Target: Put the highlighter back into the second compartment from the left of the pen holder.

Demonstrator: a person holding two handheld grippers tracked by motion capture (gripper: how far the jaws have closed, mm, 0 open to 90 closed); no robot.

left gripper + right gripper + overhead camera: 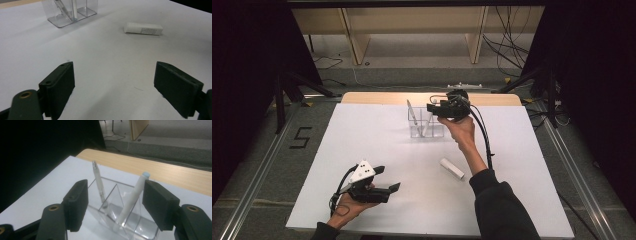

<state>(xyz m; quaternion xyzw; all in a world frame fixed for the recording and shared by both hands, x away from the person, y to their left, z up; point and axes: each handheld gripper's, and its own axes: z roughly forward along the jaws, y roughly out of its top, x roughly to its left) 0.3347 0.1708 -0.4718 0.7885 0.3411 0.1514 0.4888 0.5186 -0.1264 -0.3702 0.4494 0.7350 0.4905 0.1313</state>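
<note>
While right tool [115,202] hovers apart over holder [426,123] near worktop [362,135] far edge, left tool [115,82] apart; tube [143,28] label unreadable.

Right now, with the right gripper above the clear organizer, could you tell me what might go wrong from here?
1. The right gripper is open with its jaws flanking the white pen, which leans in the clear organizer; a careless withdrawal could catch the pen.
2. The organizer looks light, so a bump might tip it, along with the clear pen.
3. The white tube lies loose on the table beside the right forearm; it could roll if brushed.
</note>
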